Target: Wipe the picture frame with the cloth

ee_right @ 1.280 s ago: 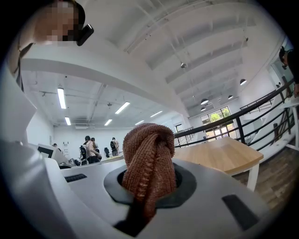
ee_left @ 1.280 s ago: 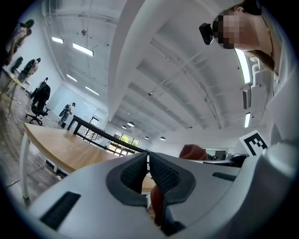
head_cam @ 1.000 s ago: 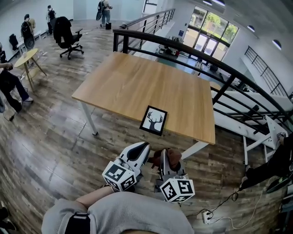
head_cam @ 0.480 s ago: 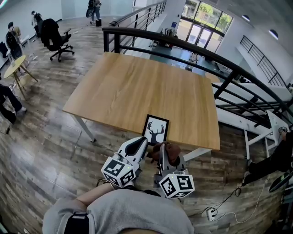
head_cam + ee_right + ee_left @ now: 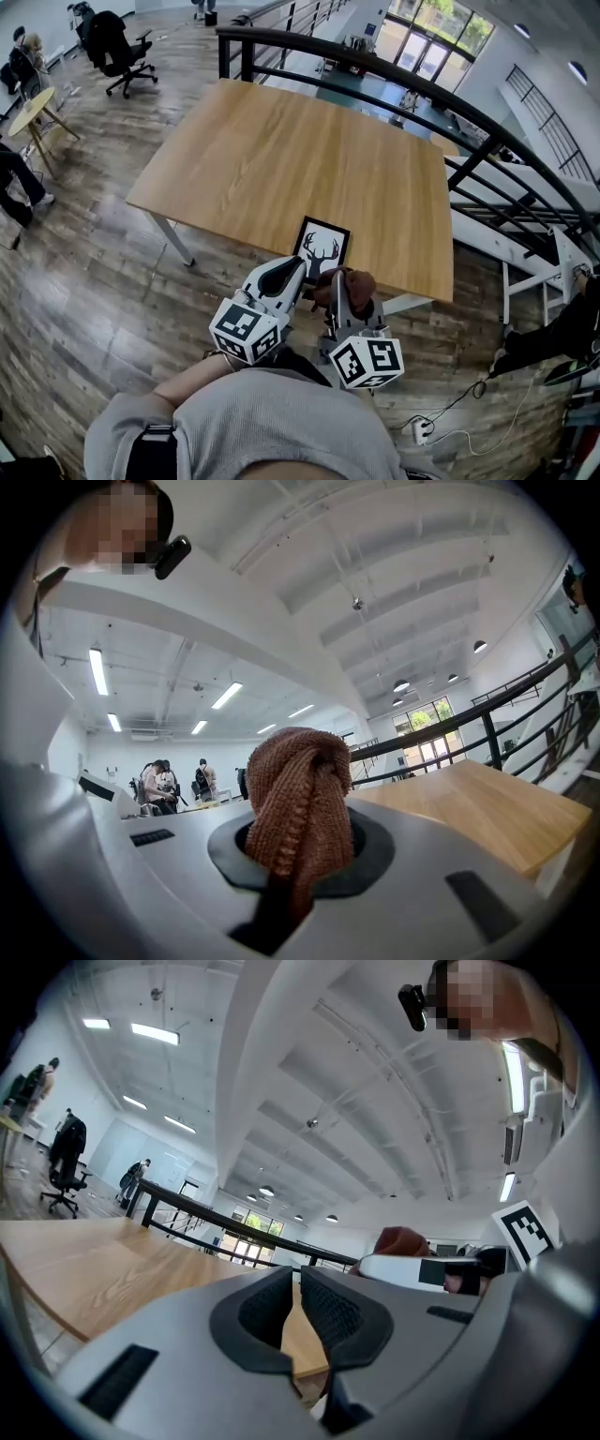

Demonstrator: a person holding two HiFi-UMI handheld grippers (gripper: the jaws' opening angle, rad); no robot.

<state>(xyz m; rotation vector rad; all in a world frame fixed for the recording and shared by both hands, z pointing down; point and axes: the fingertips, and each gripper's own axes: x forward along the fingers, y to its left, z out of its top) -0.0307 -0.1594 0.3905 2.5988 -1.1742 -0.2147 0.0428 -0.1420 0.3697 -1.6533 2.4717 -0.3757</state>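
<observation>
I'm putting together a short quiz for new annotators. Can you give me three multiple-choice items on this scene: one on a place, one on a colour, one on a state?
1. Where on the light wooden table does the black-framed deer picture lie?
A) by the edge nearest the person
B) at the far corner
C) in the middle

2. What colour is the knitted cloth?
A) blue
B) reddish-brown
C) white

3. How is the left claw?
A) shut, empty
B) shut on the cloth
C) wide open

Answers:
1 A: the picture lies just ahead of both claws.
2 B: the right claw grips it in plain view.
3 A: its jaws are together with nothing between them.
</observation>
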